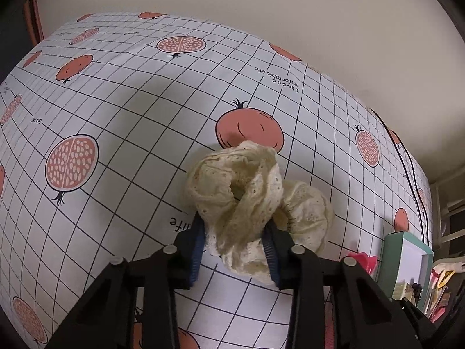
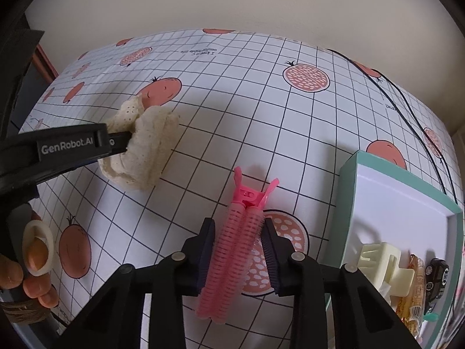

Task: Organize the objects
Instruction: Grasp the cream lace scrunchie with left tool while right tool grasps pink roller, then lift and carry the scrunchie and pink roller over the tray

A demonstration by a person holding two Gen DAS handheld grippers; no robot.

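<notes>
Left wrist view: the left hand-held gripper [image 1: 237, 234] is clamped on a cream lace scrunchie [image 1: 250, 203] over the bench [image 1: 130, 110], whose cloth carries a grid and pomegranates. A teal box [image 1: 407, 261] stands at the right.

Right wrist view: the right hand-held gripper [image 2: 239, 254] grasps a pink hair roller clip [image 2: 235, 247], just left of the box [image 2: 348, 197], which holds a cream claw clip [image 2: 383, 267].

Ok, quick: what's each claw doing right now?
Left claw: shut on the cream lace scrunchie.
Right claw: shut on the pink hair roller clip.
</notes>
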